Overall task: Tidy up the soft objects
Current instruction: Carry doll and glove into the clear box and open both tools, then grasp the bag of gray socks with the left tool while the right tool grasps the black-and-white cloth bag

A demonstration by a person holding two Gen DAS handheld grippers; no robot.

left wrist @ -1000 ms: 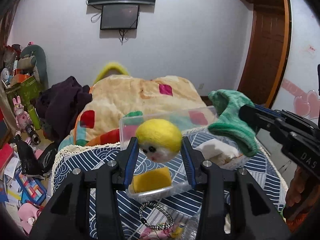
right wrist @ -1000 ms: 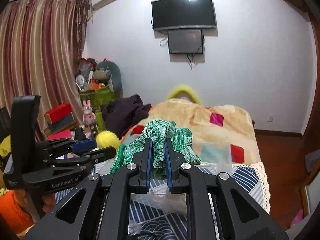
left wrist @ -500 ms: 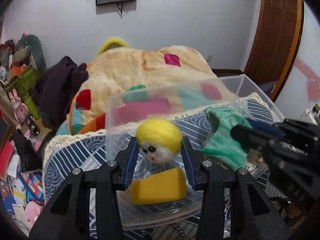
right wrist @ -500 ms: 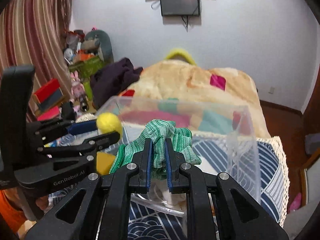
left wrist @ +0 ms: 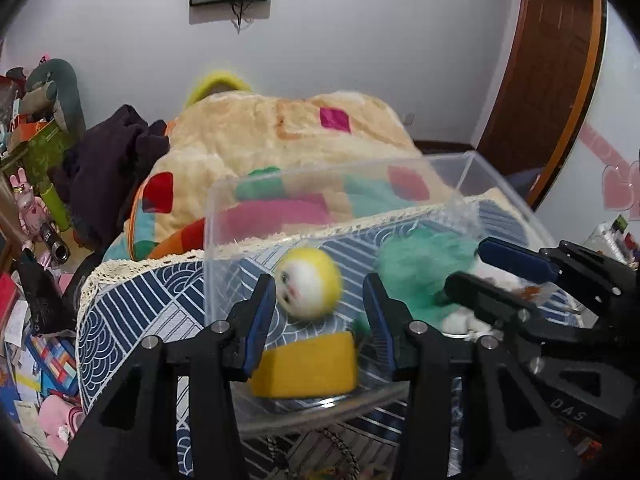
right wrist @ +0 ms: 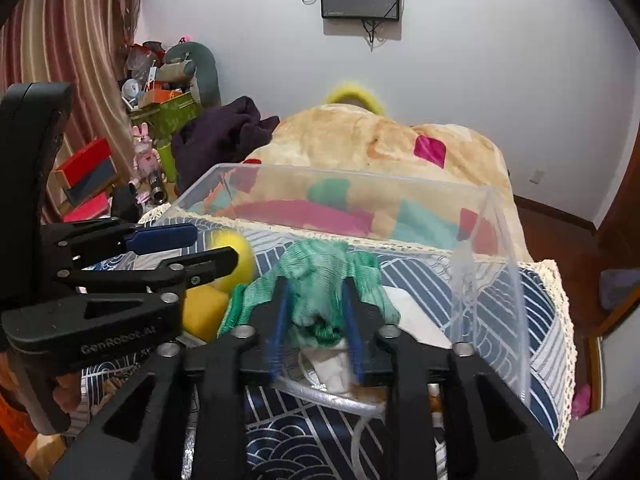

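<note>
A clear plastic box [left wrist: 224, 216] stands on the blue patterned tablecloth [left wrist: 132, 304]. My left gripper [left wrist: 320, 300] is open over the box; the yellow-and-white felt ball [left wrist: 310, 282], blurred, sits free between its fingers above a yellow sponge [left wrist: 306, 366]. My right gripper [right wrist: 314, 308] is open too; the green knit cloth [right wrist: 324, 268], blurred, lies loose between its fingers over a white soft item [right wrist: 412, 316]. The cloth [left wrist: 416, 268] and right gripper [left wrist: 480, 268] also show in the left wrist view. The ball [right wrist: 236, 254] shows in the right wrist view behind the left gripper [right wrist: 200, 248].
A cream blanket with coloured patches [left wrist: 280, 140] lies on the bed behind the box. A dark garment [left wrist: 108, 160] and toys [left wrist: 28, 208] crowd the left. A beaded bracelet [left wrist: 340, 452] lies before the box. A wooden door [left wrist: 536, 80] is right.
Both grippers have opened. The felt ball has left the left fingers and is dropping into the box. The green cloth has come loose from the right fingers over the box.
</note>
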